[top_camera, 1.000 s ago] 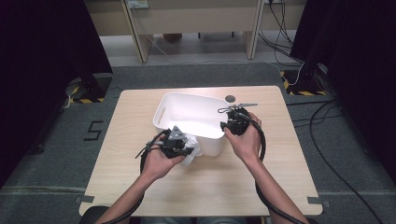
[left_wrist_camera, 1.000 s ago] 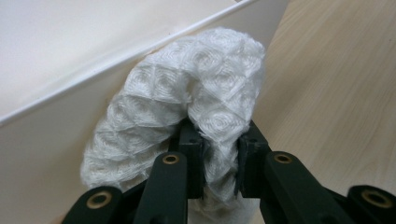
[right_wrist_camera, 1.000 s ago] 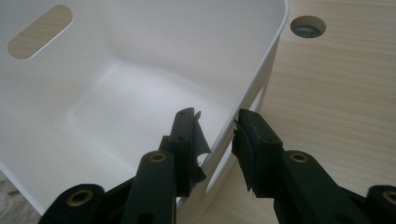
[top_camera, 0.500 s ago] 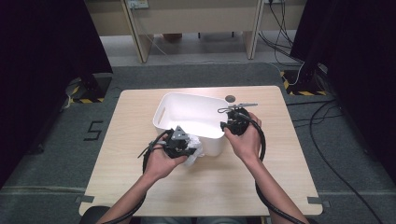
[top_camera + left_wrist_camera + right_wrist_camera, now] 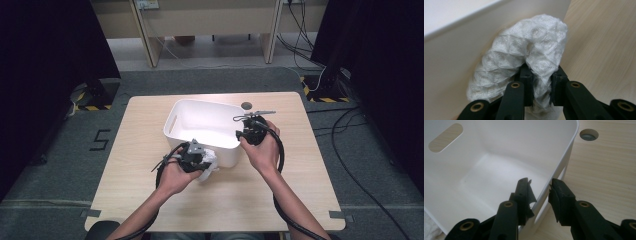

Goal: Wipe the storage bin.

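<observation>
White quilted cloth pinched in left gripper, against outer wall of white plastic bin on wooden table. Soft, light, limp; best grasped at bunched fold. Right gripper clamped on bin rim.

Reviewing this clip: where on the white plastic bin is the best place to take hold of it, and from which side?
Best by the rim of an end wall, from above, one jaw inside and one outside. The white bin is open-topped with thin upright walls, so a jaw fits on each side. The right gripper straddles the wall this way, just above a handle slot. The left gripper is shut on a white cloth beside the bin.
</observation>
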Demonstrator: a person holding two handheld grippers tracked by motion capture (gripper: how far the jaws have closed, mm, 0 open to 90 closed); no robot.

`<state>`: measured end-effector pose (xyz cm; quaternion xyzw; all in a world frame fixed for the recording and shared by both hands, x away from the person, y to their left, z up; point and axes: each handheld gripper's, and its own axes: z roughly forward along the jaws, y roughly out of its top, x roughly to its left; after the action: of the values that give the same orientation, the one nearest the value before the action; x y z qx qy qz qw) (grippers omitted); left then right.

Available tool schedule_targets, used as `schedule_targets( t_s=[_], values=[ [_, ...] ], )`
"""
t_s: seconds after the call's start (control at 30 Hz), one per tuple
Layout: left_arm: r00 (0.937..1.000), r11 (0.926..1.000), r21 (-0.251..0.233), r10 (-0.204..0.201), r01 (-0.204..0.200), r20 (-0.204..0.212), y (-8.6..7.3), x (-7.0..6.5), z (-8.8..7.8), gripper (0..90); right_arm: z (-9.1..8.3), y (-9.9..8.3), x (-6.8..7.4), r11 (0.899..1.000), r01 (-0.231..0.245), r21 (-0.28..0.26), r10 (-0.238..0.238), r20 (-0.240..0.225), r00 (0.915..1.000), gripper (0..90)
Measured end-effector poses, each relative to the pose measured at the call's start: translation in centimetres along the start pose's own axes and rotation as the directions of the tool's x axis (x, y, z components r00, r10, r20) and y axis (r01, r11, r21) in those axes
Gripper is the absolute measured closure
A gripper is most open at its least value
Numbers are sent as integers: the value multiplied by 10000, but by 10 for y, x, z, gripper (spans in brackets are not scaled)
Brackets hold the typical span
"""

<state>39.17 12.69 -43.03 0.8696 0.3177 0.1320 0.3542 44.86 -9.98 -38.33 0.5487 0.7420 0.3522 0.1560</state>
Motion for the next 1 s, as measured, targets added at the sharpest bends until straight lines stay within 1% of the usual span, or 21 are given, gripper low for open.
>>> schedule_targets(
  t_s=[0.27, 0.43, 0.5, 0.6, 1.0],
  values=[
    [10000, 9998, 197, 33, -33, 3, -4, -1, 8, 763, 0, 0, 1, 10000, 6, -4, -6, -15, 10000, 685],
    [10000, 9995, 329, -11, 11, -3, -8, -2, 14, 763, 0, 0, 1, 10000, 60, -25, -60, -25, 10000, 684],
    [9999, 9992, 391, -105, 104, 21, -9, -2, 17, 763, 0, 0, 1, 10000, 46, -24, -46, -27, 10000, 684],
    [10000, 9987, 504, -66, 65, 10, -11, -1, 20, 763, 0, 0, 1, 10000, 81, -32, -81, -28, 10000, 684],
    [9999, 9981, 612, -114, 113, 22, -14, -1, 26, 763, 0, 0, 1, 10000, 85, -49, -86, -32, 10000, 683]
  ],
)
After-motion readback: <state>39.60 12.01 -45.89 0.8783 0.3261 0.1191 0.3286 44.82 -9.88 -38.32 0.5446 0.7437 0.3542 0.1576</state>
